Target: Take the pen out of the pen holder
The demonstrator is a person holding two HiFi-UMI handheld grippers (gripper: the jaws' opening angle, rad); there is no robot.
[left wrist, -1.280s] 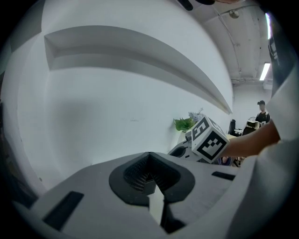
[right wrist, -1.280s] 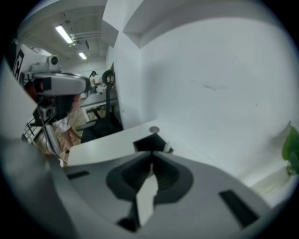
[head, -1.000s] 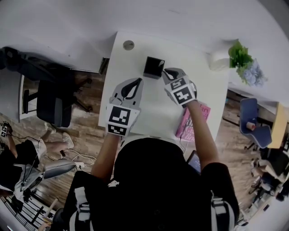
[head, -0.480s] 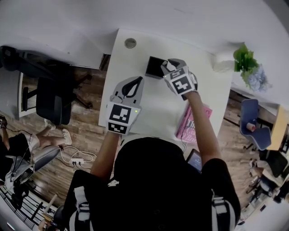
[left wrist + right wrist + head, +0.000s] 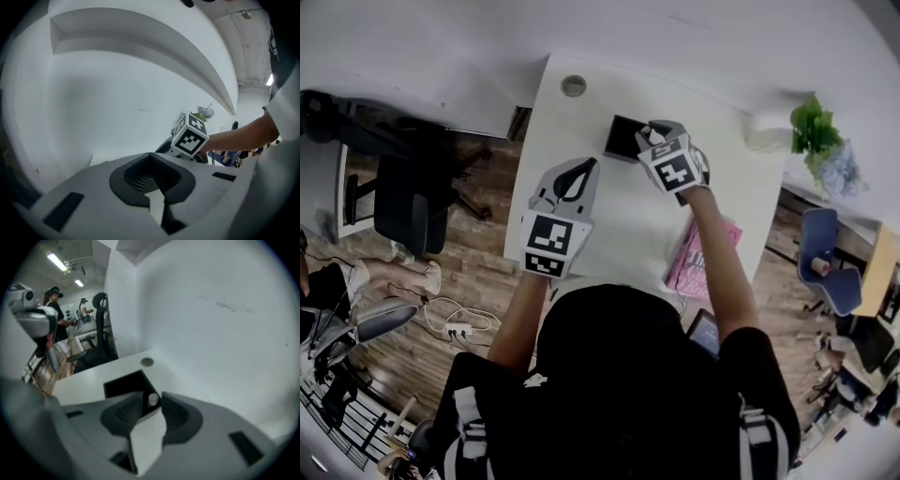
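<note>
Bracketing the upright pen (image 5: 153, 400), my right gripper (image 5: 652, 133) just opened its jaws wide, not pinching. My closed left gripper (image 5: 579, 171) sits farther away.

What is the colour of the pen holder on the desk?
Black; the pen holder shows best in the right gripper view.

grey left gripper (image 5: 574, 174), right gripper (image 5: 650, 137); square-marked cubes (image 5: 549, 246); black top (image 5: 628, 375)

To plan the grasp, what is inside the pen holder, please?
A pale pen end shows inside the pen holder, between the jaws of the just-opened right gripper; darkness hides the rest.
</note>
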